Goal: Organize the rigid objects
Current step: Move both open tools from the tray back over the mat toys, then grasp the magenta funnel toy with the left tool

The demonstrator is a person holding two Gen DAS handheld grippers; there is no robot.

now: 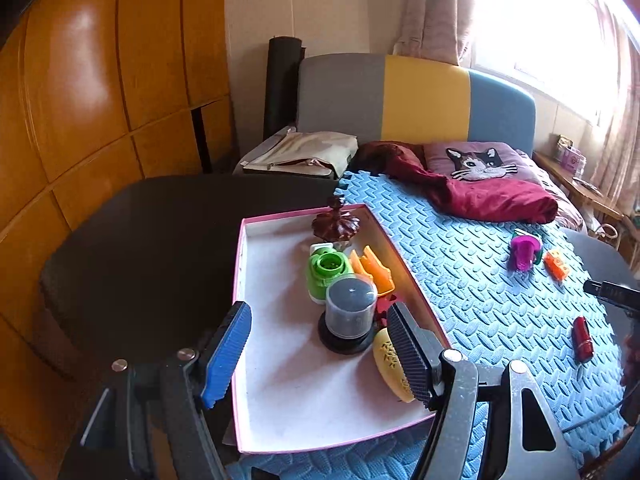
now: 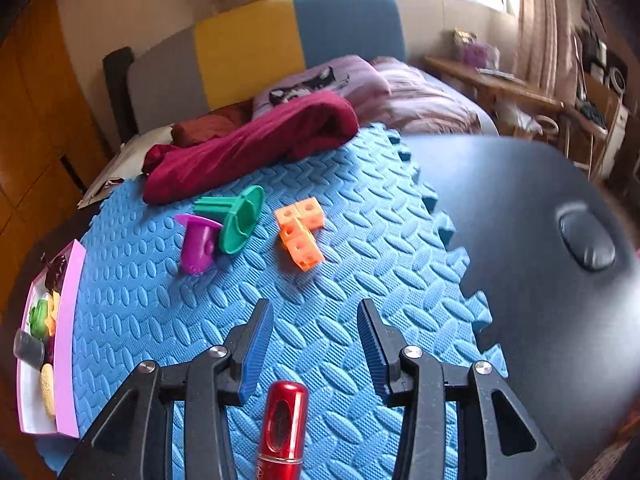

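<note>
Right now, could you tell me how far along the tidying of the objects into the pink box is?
Partly done. The pink box already holds a green toy, orange pieces, a clear jar and a yellow piece. Nothing is in hand: both the left gripper and right gripper are open. The red tube, below the right gripper, the purple cup, green funnel and orange blocks remain on the mat.

Two wrist views angled down (close), sharing blue mat

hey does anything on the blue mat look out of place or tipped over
Yes. The purple cup and green funnel-shaped piece lie tipped on their sides, touching. With the orange blocks and red tube, they lie loose outside the pink box.
</note>
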